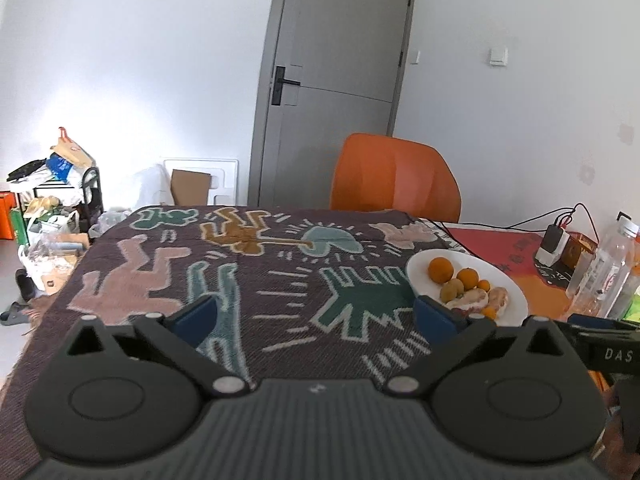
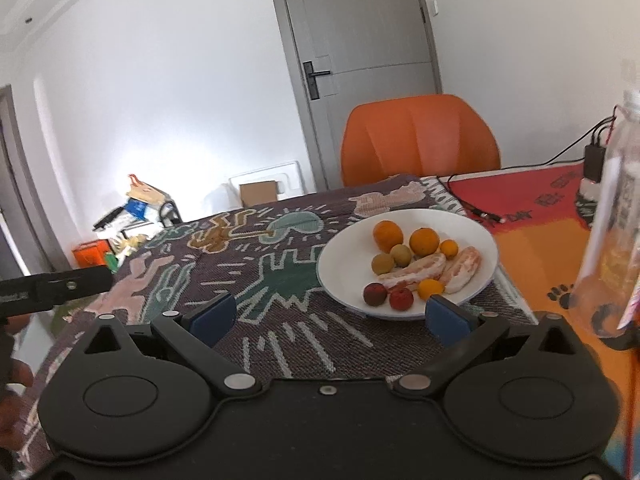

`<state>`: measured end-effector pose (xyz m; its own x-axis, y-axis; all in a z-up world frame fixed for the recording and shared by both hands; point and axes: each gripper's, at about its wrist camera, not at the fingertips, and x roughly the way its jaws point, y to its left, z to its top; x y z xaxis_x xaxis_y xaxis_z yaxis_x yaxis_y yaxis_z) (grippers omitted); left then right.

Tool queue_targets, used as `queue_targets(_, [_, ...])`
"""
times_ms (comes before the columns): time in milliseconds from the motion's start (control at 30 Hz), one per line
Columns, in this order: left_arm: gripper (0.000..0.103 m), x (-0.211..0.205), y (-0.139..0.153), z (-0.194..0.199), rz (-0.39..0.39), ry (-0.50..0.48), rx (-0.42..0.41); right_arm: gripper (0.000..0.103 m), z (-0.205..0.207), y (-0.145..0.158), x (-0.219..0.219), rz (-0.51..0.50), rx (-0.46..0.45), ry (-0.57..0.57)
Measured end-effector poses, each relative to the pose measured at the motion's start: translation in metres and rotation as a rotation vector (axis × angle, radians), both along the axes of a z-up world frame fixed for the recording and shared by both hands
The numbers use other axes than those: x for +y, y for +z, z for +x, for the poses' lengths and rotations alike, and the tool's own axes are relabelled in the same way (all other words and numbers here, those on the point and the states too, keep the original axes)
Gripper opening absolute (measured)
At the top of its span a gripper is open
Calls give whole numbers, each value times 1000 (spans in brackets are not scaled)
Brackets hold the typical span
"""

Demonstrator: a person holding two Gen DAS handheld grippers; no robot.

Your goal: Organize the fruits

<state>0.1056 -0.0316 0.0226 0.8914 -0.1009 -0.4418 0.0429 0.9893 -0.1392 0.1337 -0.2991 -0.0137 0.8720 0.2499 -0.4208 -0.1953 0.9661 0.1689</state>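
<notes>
A white plate (image 2: 352, 248) sits on the patterned cloth and holds two oranges (image 2: 387, 235), two green-brown kiwis (image 2: 383, 263), two small kumquats (image 2: 448, 248), two peeled pomelo segments (image 2: 416, 270) and two small red fruits (image 2: 375, 294). The plate also shows in the left wrist view (image 1: 516, 300), at the right. My right gripper (image 2: 328, 318) is open and empty, just in front of the plate's near rim. My left gripper (image 1: 316, 316) is open and empty over the cloth, left of the plate.
An orange chair (image 2: 420, 140) stands behind the table. A clear plastic bottle (image 2: 612, 216) stands at the right, by a charger and cables (image 1: 554, 242). The red and orange mat (image 2: 532, 208) lies right of the patterned cloth (image 1: 260, 280). Clutter (image 1: 52, 208) sits on the floor at left.
</notes>
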Motion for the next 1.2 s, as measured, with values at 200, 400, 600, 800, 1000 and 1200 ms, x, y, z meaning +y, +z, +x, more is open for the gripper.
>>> queue_targets(200, [103, 12, 8, -28, 8, 21, -7, 103, -13, 6, 7, 29, 21, 26])
queue_targets(400, [103, 21, 12, -55, 6, 33, -20, 103, -32, 13, 20, 14, 11, 70])
queue_targets(600, [103, 25, 15, -78, 12, 24, -27, 103, -51, 21, 29, 19, -1, 105])
queue_targets(800, [103, 30, 17, -97, 28, 52, -26, 103, -65, 22, 34, 19, -8, 141])
queue_targets(1000, [103, 34, 18, -110, 45, 73, -32, 103, -75, 19, 41, 9, -8, 163])
queue_targets(1200, [103, 40, 15, -112, 53, 90, -23, 103, -76, 18, 43, 7, -4, 162])
